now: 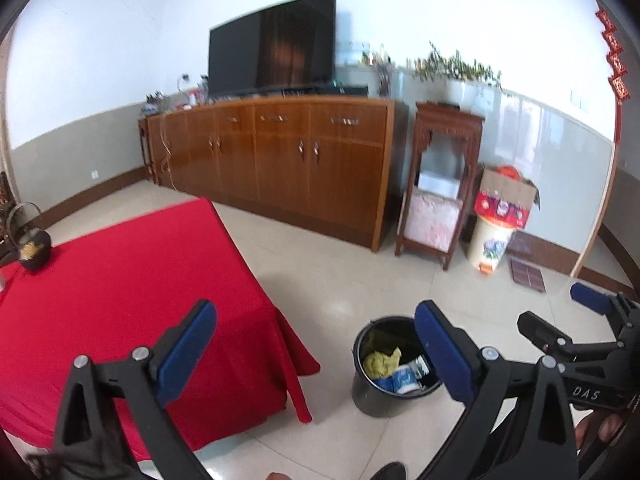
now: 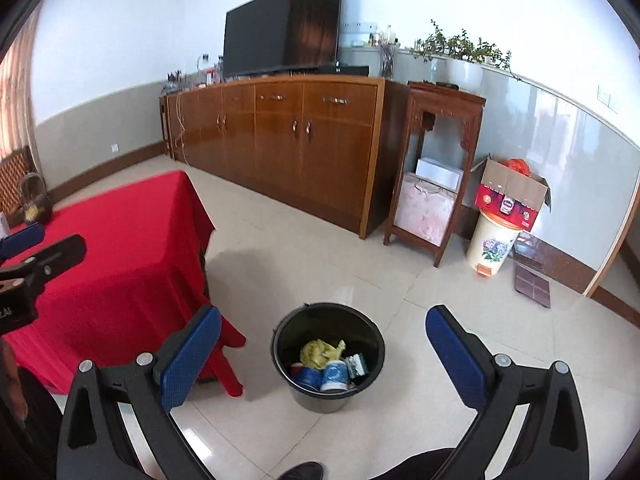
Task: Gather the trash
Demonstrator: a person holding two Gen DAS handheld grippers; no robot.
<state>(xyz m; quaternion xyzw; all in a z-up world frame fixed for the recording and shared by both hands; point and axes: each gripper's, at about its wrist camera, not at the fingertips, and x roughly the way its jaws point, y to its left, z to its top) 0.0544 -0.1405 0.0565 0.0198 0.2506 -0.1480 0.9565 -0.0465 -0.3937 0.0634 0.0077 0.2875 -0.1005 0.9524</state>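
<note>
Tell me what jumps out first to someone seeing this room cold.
The bright red tablecloth on the table at left grabs the eye first. Next is the black bucket on the tiled floor beside it, holding a yellow wad and other trash, then the big dark TV on the long wooden cabinet along the wall.

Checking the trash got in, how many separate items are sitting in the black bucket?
4 visible in the black bucket: yellow crumpled wrapper at back, two blue-and-white cups and in front, a small carton at right. More may be hidden beneath.
</note>
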